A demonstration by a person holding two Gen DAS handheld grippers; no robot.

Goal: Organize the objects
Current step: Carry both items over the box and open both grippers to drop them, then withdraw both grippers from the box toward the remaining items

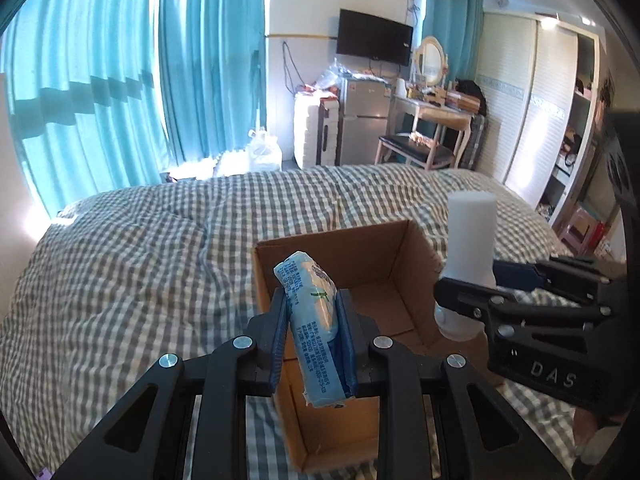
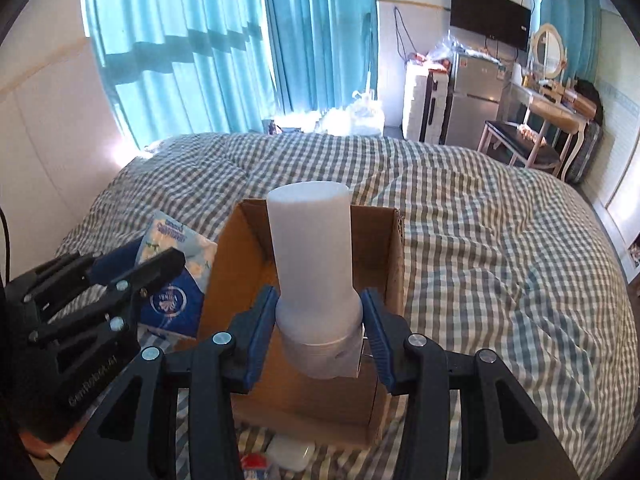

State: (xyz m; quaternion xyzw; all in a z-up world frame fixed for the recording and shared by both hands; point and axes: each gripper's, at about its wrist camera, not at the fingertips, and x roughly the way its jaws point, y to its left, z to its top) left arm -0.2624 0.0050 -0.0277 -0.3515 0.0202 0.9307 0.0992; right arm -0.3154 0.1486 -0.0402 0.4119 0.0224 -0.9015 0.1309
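My left gripper [image 1: 313, 316] is shut on a light blue tissue pack [image 1: 310, 308], held edge-on above the near side of an open cardboard box [image 1: 384, 256] on the checked bed. From the right wrist view the same tissue pack [image 2: 176, 252] shows in the left gripper [image 2: 160, 276], left of the box [image 2: 394, 256]. My right gripper [image 2: 320, 312] is shut on a white bottle [image 2: 310, 232], clamped at its wide lower part and standing upright over the box. In the left wrist view that white bottle [image 1: 470, 236] and the right gripper [image 1: 468, 286] hover by the box's right wall.
The checked quilt [image 1: 140, 260] spreads around the box. Small items, a white container [image 2: 288, 454] and something red, lie on the bed in front of the box. Beyond the bed are blue curtains, a small fridge [image 1: 362, 120], a dressing table with chair and a wardrobe.
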